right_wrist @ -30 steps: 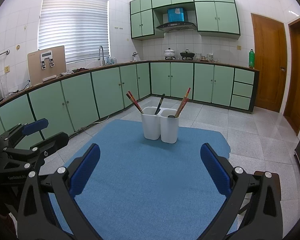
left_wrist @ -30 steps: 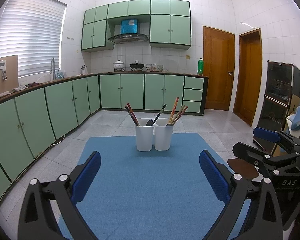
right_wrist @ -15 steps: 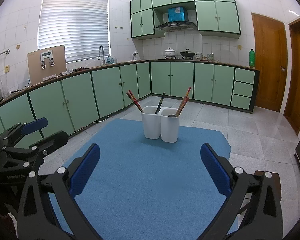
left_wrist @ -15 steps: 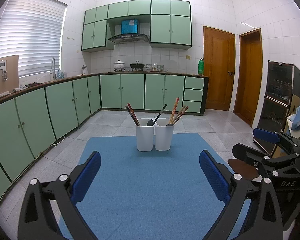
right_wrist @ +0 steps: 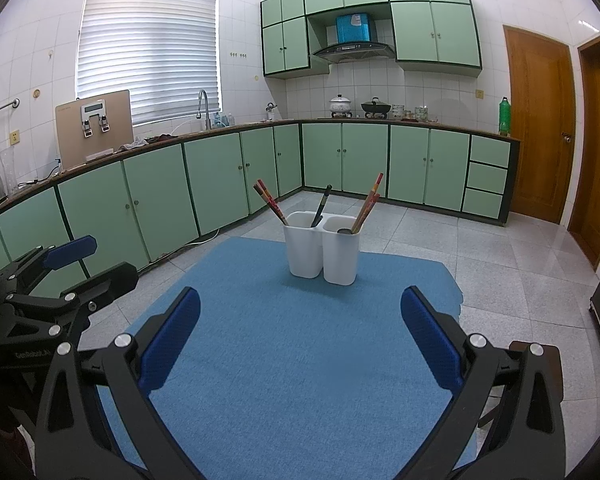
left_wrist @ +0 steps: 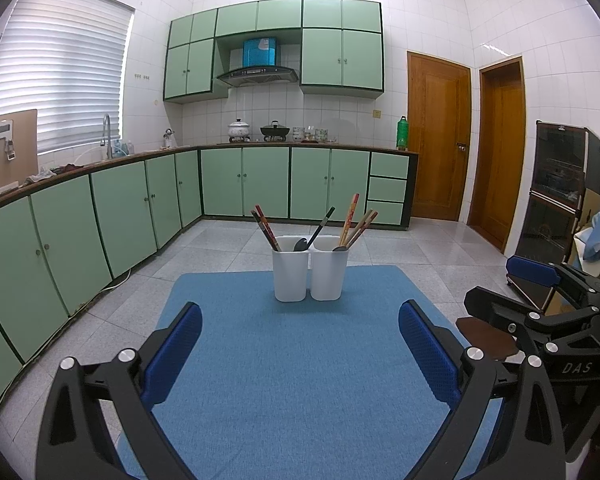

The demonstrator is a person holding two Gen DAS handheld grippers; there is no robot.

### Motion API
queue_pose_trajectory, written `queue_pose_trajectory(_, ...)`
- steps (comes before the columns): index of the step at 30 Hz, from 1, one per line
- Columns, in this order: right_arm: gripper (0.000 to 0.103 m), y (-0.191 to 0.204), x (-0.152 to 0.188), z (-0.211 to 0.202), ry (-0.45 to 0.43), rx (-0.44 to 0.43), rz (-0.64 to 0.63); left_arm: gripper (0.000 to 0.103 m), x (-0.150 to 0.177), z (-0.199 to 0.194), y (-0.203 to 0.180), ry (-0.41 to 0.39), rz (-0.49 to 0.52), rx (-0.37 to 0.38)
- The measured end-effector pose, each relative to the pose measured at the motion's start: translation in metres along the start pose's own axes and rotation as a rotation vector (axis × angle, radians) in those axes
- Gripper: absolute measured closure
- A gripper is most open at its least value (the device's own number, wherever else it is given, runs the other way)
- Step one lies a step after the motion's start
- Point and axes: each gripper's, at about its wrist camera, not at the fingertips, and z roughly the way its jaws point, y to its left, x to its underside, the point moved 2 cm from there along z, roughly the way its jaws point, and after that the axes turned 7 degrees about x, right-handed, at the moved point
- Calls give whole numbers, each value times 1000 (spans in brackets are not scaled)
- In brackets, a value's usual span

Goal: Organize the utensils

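1. We hold the left tongs point(left_wrist: 300, 356) spread wide with nothing between the blue pads; the right tongs point(right_wrist: 300, 348) are spread the same way and empty too.
2. Straight ahead of both tongs, well beyond the tips, two white cups point(left_wrist: 310, 268) stand touching side by side on the blue mat point(left_wrist: 292, 380) that covers the surface.
3. The cup on the left-tong side point(right_wrist: 303, 244) holds dark chopsticks point(left_wrist: 265, 227) and a black spoon point(left_wrist: 314, 234); the cup on the right-tong side point(right_wrist: 341, 250) holds lighter chopsticks point(left_wrist: 356, 222) and what looks like another spoon, though that one is too low to be sure.
4. No utensil lies loose on the mat between the tongs and the cups.
5. As we judge it, this fits either utensils already gathered into the cups, or a mixed lot waiting to be sorted by kind; the pictures do not settle which.
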Motion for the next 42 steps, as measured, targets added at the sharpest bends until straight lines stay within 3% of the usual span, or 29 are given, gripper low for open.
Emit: queue_pose_trajectory(42, 6, 2, 0, 1, 0, 0, 1, 6, -1, -1, 1, -1, 1, -1)
